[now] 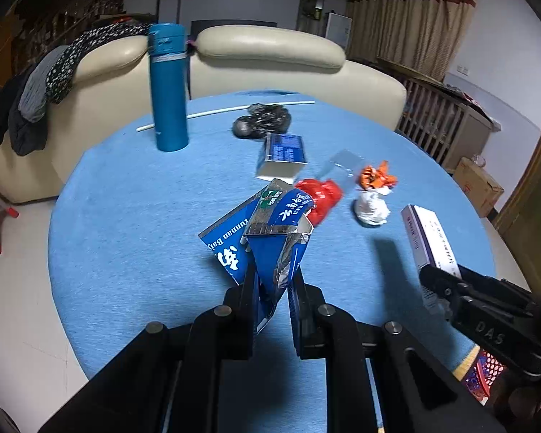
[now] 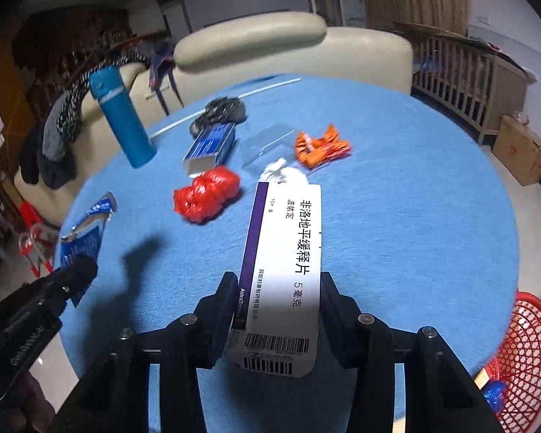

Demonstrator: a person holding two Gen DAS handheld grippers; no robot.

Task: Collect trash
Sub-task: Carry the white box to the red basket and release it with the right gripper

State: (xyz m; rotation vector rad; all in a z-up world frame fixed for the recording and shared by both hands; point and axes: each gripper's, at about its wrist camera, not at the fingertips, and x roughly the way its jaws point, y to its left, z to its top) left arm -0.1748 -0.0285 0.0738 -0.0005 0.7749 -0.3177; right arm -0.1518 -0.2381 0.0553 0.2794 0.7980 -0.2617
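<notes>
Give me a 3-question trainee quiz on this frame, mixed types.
1. True or false: the left gripper holds nothing.
2. What does the right gripper hold? A) white medicine box B) red bag C) blue bottle
3. What colour is the mesh basket at the table edge?

Key:
1. False: it is shut on the torn blue carton.
2. A.
3. Red.
</notes>
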